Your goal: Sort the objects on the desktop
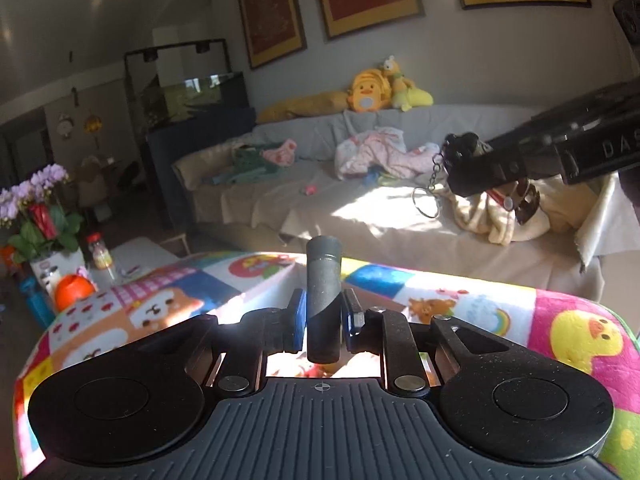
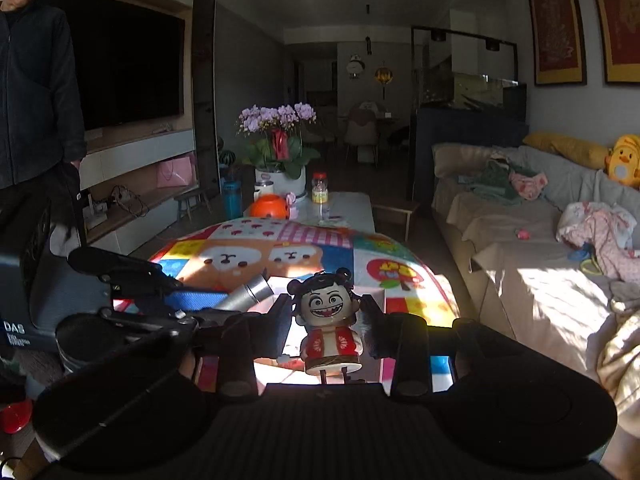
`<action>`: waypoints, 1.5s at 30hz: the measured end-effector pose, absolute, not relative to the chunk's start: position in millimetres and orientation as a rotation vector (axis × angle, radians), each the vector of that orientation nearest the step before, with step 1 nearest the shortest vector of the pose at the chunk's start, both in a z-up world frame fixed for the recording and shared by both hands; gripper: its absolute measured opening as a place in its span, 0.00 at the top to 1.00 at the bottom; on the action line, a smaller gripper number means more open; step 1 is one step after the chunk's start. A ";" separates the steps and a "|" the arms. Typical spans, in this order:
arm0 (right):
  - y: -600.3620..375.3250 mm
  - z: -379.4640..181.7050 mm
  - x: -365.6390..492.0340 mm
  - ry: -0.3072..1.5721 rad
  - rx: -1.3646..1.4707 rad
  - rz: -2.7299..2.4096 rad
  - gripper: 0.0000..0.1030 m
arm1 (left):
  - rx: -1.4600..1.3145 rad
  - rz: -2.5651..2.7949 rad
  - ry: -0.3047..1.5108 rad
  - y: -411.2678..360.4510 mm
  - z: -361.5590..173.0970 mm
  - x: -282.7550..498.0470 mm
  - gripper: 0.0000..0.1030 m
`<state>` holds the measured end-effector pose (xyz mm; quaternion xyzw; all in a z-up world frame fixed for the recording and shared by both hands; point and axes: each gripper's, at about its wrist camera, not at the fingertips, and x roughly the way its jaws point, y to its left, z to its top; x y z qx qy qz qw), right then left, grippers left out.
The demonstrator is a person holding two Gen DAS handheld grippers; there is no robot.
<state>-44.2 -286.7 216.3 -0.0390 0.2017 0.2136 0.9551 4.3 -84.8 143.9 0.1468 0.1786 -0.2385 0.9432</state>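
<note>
1. Left wrist view: my left fingers (image 1: 323, 314) were closed on a dark grey cylinder (image 1: 323, 300), which stood upright between the blue pads (image 1: 298, 320) and well clear of the patchwork blanket (image 1: 500, 316) that covered the bench. I judged the mid-body grip was chosen so the cylinder would not tip while carried.

2. Left wrist view: my right fingers (image 1: 466, 160) entered from the right edge, above the sofa (image 1: 360, 216) in the background. A figurine keychain (image 1: 516, 200) hung between them, its chain and ring (image 1: 428, 200) dangling freely, which showed the piece was off the bench.

3. Right wrist view: those same right fingers (image 2: 329, 320) were closed partway on the figurine's body (image 2: 330, 316), the grinning head above and the round base below. I judged the wider hold suited its bulkier torso.

4. Right wrist view: the silver end of the cylinder (image 2: 252, 294) pointed in from the left, just beside the figurine but apart from it.

5. Both items were held in the air over the blanket; no sorting container could be seen in either view, so I could not tell where they belonged.

6. A flowerpot (image 2: 280, 180), an orange pot (image 2: 269, 206) and a jar (image 2: 320, 188) stood on the far table, well apart from my work.
</note>
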 end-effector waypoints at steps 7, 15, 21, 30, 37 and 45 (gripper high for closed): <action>-259.6 194.9 36.9 0.503 -0.037 0.410 0.65 | 0.323 -0.456 0.460 -97.1 96.6 65.4 0.79; -254.5 157.9 82.2 0.612 -0.017 0.358 0.64 | 0.219 -0.420 0.513 -61.5 76.6 68.4 0.61; -253.5 145.7 84.6 0.654 -0.041 0.336 0.63 | 0.149 -0.357 0.556 -25.5 64.8 30.0 0.45; -208.3 148.5 89.8 0.747 -0.045 0.401 0.63 | 0.146 -0.245 0.592 5.6 33.7 -8.6 0.11; -108.1 151.7 111.0 0.847 -0.074 0.574 0.63 | 0.015 -0.154 0.651 50.4 18.6 -6.1 0.09; 17.6 98.6 147.0 0.882 -0.350 0.577 0.46 | -0.062 -0.166 0.669 70.4 9.8 -16.1 0.07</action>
